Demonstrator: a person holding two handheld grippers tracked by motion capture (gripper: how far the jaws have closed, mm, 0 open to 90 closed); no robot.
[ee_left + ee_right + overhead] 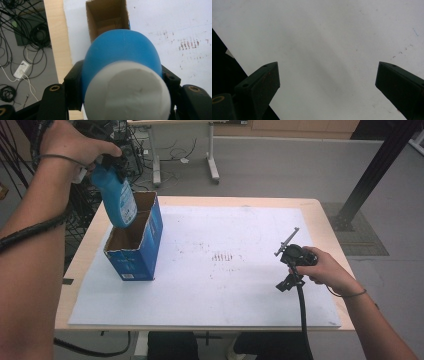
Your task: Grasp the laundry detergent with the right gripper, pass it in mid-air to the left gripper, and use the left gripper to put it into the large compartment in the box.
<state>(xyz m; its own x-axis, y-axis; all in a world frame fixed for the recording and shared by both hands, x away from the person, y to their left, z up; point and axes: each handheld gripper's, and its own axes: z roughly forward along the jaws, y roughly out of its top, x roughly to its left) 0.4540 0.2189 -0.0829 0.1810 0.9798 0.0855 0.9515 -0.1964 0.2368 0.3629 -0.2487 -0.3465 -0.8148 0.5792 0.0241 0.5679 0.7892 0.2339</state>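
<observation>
At about ten o'clock on the worktop [200, 315], the left gripper [111, 164] holds a blue bottle [118, 195] tilted, base down, over the open top of a blue carton [140, 247]. At four o'clock, the right gripper [292, 257] rests by the white sheet's [225, 270] edge.
</observation>
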